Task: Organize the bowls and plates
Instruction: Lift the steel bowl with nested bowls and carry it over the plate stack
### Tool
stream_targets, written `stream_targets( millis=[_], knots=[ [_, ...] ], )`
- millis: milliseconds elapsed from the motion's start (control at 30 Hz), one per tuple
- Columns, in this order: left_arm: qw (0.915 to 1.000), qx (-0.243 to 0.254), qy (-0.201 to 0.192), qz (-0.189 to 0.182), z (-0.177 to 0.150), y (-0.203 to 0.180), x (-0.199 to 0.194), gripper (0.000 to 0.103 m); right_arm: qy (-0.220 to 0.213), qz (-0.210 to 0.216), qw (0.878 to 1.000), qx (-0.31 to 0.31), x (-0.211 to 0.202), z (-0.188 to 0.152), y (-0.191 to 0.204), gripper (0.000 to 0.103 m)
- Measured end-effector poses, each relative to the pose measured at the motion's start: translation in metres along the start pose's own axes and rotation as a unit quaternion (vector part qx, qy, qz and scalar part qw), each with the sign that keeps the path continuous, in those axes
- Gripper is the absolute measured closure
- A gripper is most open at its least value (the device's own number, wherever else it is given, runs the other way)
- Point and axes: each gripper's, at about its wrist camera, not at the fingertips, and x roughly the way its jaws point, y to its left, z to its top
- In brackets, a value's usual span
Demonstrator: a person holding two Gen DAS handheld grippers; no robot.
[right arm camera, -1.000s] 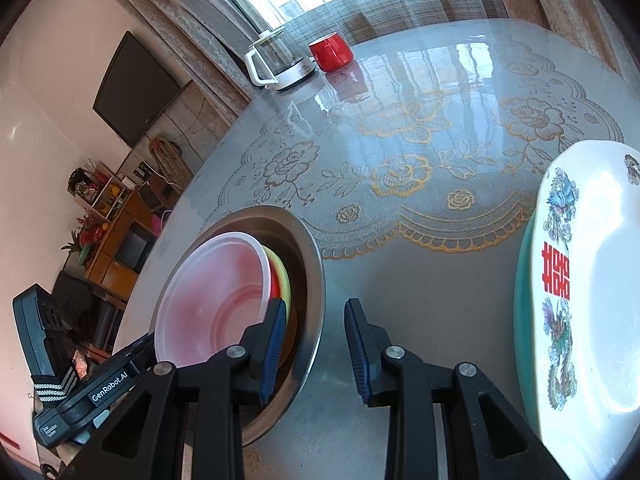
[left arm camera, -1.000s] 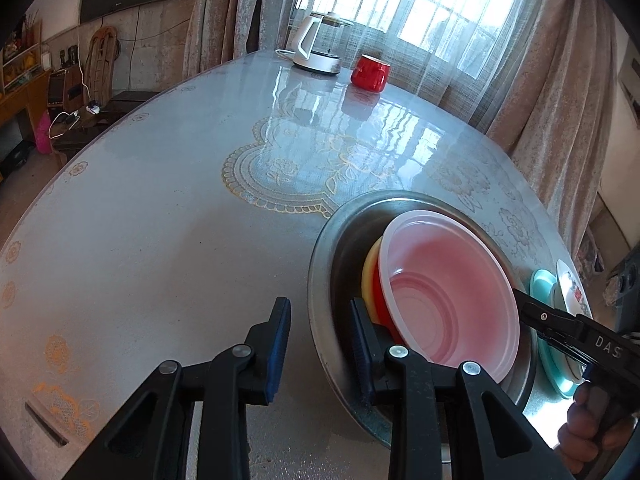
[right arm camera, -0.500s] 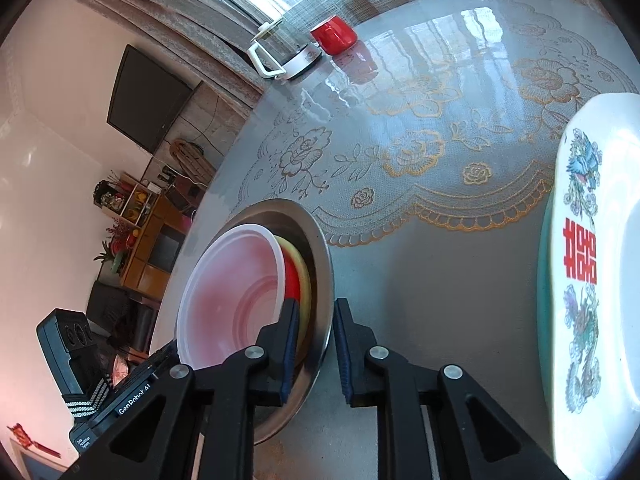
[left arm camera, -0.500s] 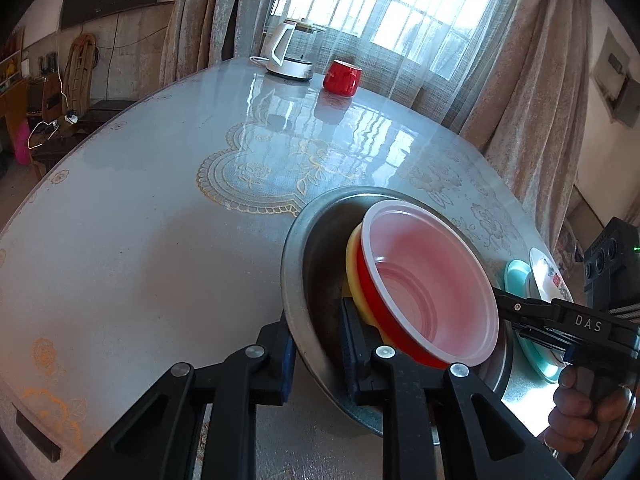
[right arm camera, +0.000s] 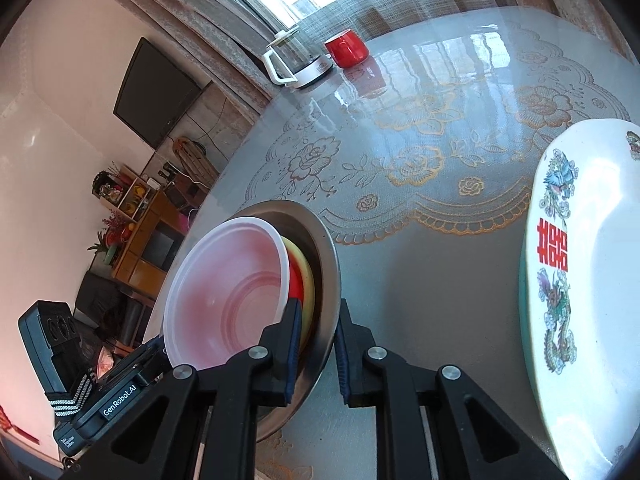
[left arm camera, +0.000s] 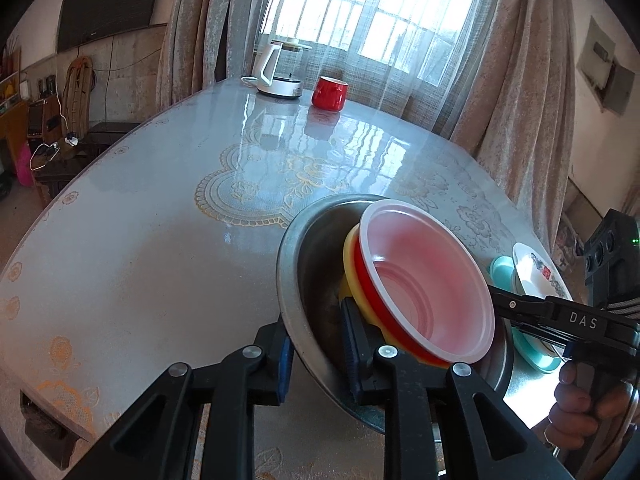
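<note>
Since a second ago both grippers, left gripper and right gripper, have pinched the steel basin rim and tilted it, so the nested bowls could slide out onto the desk.

Bowls: 4, nested. One steel basin at 5 o'clock in the left wrist view, holding one yellow bowl, one red bowl and one translucent pink bowl on top.
Plates: 2, stacked at 3 o'clock: one white plate with red character over one teal plate.
Red mug: 1, at 12 o'clock.
Kettle: 1, just beside the mug.
Grippers: 2.
</note>
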Motion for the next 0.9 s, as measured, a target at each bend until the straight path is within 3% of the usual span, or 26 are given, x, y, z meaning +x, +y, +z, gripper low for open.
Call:
stream_targets(
  millis=[900],
  knots=[
    [0.9939, 0.086, -0.022, -0.065, 0.022, -0.092, -0.012, 0.078, -0.096, -0.027, 0.995, 0.032, -0.087, -0.007, -0.036, 0.086]
  ],
)
